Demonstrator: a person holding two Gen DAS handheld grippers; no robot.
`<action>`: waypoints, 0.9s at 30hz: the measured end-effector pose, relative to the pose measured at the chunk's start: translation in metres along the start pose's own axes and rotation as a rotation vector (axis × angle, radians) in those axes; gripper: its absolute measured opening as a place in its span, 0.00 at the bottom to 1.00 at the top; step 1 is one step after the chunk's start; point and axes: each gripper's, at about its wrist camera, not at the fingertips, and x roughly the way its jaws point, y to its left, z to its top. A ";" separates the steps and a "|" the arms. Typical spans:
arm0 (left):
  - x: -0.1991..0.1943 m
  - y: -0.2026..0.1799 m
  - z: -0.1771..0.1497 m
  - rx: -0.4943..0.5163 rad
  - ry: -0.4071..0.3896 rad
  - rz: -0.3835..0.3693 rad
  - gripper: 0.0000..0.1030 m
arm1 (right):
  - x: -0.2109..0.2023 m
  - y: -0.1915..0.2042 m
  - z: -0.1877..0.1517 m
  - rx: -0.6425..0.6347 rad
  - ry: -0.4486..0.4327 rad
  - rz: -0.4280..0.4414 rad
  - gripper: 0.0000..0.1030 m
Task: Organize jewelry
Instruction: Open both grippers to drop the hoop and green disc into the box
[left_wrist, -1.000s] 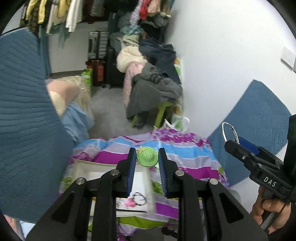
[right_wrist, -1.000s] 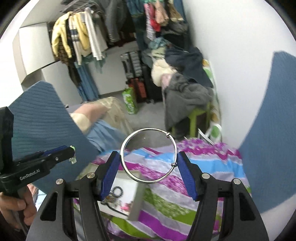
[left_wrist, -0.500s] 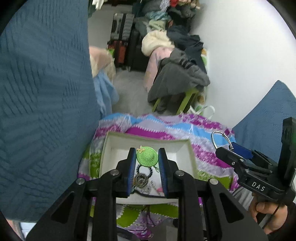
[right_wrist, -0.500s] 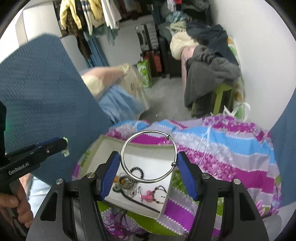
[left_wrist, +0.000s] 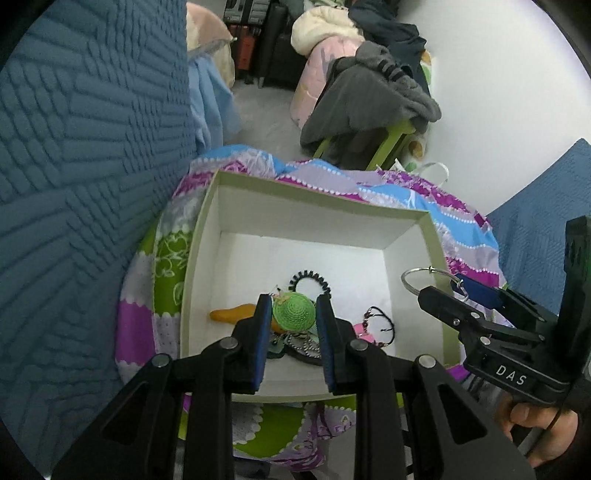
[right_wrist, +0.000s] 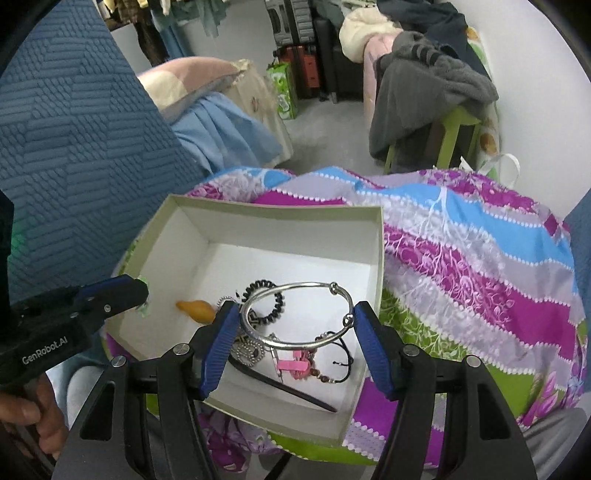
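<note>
Your left gripper (left_wrist: 291, 317) pinches the green crocheted hat charm (left_wrist: 294, 311) over the near half of the white box (left_wrist: 317, 199), directly above the pile of trinkets there. Your right gripper (right_wrist: 293, 323) clamps the silver bangle (right_wrist: 297, 314) across its width, lying nearly flat over the box's near right corner. Both loads need only go straight down. What lies under the hat is hidden, and the tangled pieces below the bangle are hard to tell apart
</note>
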 end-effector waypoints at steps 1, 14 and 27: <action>0.002 0.001 0.000 0.000 0.005 0.001 0.24 | 0.002 0.000 -0.001 0.000 0.003 -0.003 0.60; -0.025 -0.009 0.009 -0.012 -0.055 0.032 0.73 | -0.023 -0.009 0.004 0.039 -0.040 -0.021 0.80; -0.155 -0.059 0.035 0.055 -0.287 0.069 0.75 | -0.181 -0.020 0.045 0.027 -0.360 -0.041 1.00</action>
